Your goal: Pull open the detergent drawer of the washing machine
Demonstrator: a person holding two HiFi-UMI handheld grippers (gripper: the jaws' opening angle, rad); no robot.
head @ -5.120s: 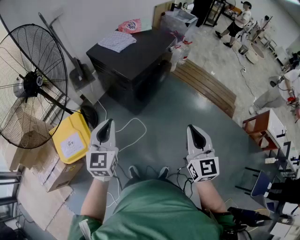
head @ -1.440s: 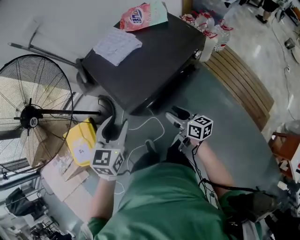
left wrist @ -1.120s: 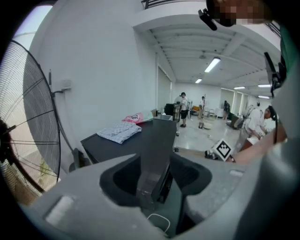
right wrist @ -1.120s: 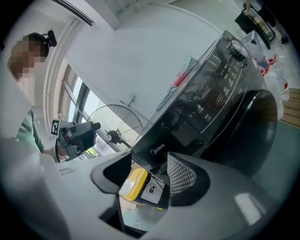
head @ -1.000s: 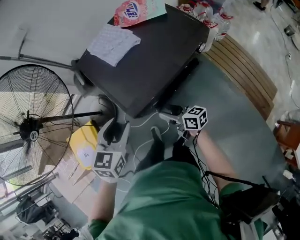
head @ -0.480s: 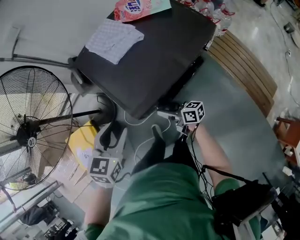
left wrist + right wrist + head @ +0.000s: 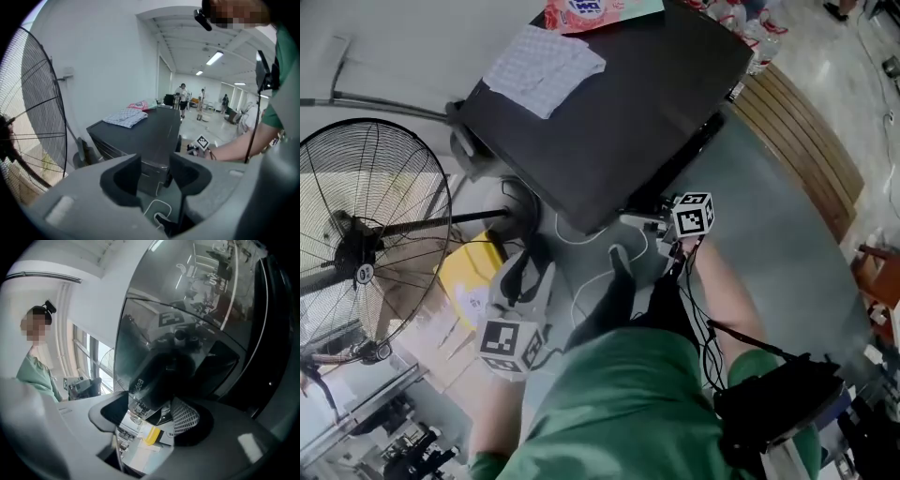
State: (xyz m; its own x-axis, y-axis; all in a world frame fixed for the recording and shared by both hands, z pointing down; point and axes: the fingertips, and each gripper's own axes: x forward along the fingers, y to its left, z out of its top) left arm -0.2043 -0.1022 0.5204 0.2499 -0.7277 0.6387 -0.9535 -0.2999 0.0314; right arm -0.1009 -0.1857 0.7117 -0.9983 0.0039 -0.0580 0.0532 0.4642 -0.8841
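Washer (image 7: 619,112): dark, glossy front.
Left gripper (image 7: 523,277): jaws apart, empty, low beside washer.
Right gripper (image 7: 642,223): jaws apart, at washer's upper front corner.
Drawer (image 7: 157,373): washer's front top, between right jaws, seemingly unopened.
Risk: a shallow bite may slip off the glossy face.

Free over the gray floor (image 7: 773,220) right of the washing machine (image 7: 619,103); blocked at left by fan (image 7: 366,246), yellow can (image 7: 465,272).
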